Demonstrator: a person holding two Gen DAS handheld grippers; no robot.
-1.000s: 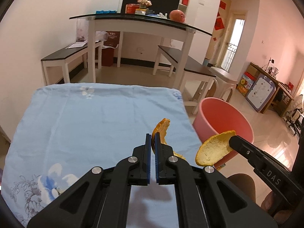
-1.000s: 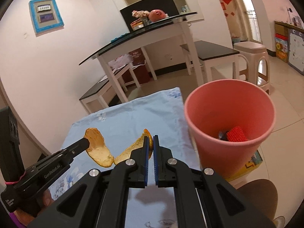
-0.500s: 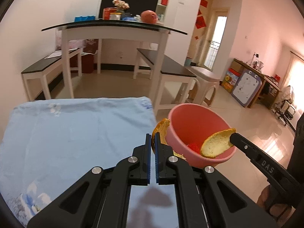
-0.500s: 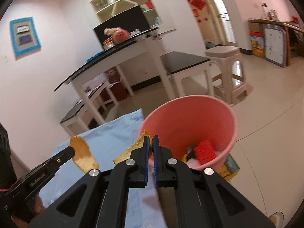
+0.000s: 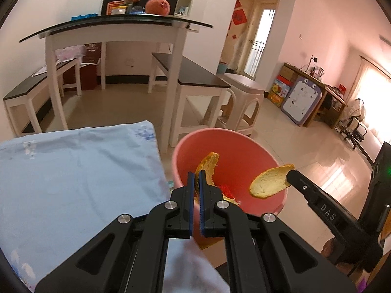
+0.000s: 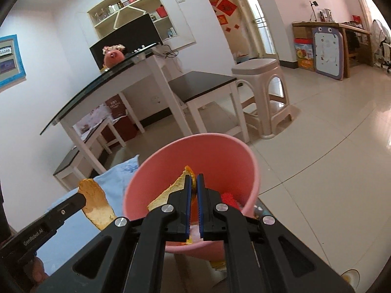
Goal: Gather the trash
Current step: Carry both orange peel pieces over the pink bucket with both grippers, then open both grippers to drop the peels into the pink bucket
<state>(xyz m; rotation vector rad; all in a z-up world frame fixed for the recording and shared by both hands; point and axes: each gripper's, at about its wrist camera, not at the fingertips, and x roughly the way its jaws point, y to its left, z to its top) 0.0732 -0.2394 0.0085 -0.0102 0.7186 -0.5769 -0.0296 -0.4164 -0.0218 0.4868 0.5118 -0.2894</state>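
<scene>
A pink bin [image 5: 246, 151] stands on the floor beside the blue-clothed desk [image 5: 73, 171]. The left tongs [image 5: 196, 178] pinch one orange peel [image 5: 209, 166] over the bin's mouth. The right tongs [image 6: 193, 180] pinch another peel [image 6: 171, 190] above it too.

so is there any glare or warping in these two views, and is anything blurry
Left wrist view: strong glare from the window washes out the right edge and reflects off the floor; fisheye bends the table; the bin and peel stay sharp. Right wrist view: softer sheen on the floor, walls curve toward dark corners, nothing notably blurred.
</scene>
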